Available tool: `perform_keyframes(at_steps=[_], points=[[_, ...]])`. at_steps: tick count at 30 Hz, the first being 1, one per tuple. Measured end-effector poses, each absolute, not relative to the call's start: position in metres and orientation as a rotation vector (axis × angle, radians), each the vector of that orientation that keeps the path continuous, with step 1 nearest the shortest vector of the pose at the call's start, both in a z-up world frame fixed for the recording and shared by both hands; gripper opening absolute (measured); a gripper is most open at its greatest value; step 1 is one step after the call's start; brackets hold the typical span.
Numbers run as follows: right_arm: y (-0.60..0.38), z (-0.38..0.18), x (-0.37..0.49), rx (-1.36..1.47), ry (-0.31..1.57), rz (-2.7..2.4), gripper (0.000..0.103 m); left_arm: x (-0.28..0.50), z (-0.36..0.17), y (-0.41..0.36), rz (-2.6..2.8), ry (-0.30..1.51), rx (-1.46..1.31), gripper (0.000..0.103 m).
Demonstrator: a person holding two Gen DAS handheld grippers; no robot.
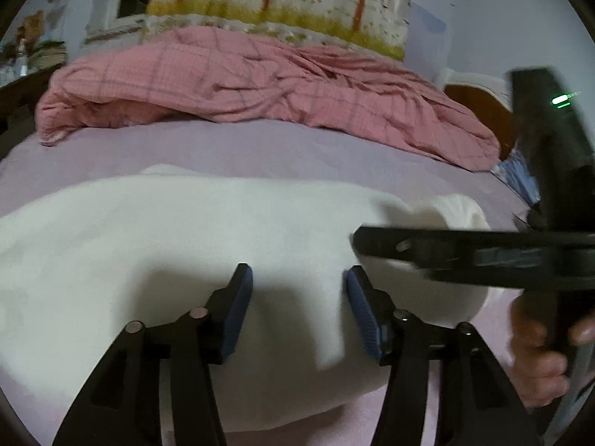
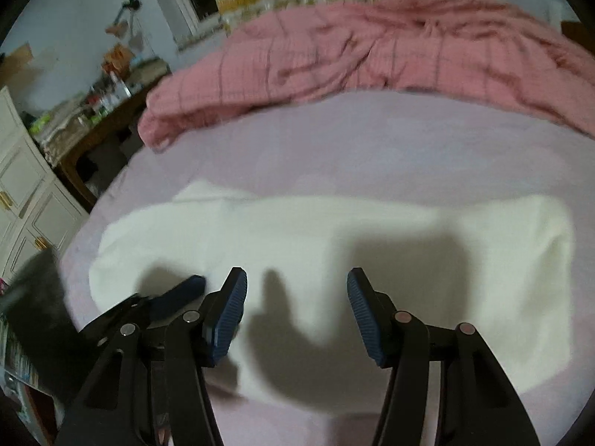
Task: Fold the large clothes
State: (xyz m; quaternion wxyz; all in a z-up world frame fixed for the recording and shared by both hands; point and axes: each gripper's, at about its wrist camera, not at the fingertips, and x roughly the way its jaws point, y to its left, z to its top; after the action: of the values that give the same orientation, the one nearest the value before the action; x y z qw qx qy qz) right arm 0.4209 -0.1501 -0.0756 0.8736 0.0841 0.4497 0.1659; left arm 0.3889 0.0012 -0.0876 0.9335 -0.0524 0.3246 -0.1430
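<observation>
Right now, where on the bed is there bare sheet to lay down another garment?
Free: the lilac sheet band between the white garment and the pink quilt, running the bed's width. A narrower strip shows left of the garment toward the bed edge. Crowded: the near edge, where both hand-held grippers, left and right, hang open over the garment.

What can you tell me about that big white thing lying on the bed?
The white garment is a soft, plain piece of cloth with no pattern showing. It lies flat on the lilac bedsheet, folded into a long, roughly rectangular shape, with one end bunched up. The pink quilt sits beyond it, not touching. Both open grippers hover over it, casting dark shadows, and nothing grips it. What kind of garment it is cannot be told.
</observation>
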Motion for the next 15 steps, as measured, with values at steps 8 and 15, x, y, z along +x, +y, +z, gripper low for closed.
perform_keyframes(at_steps=[8,15], points=[[-0.128,-0.100,0.472,0.113,1.015,0.265,0.059,0.398,-0.091,0.018,-0.173,0.672,-0.116,0.048],[-0.120,-0.102,0.495,0.087,1.037,0.192,0.057,0.400,-0.094,0.014,-0.164,0.665,-0.098,0.049]])
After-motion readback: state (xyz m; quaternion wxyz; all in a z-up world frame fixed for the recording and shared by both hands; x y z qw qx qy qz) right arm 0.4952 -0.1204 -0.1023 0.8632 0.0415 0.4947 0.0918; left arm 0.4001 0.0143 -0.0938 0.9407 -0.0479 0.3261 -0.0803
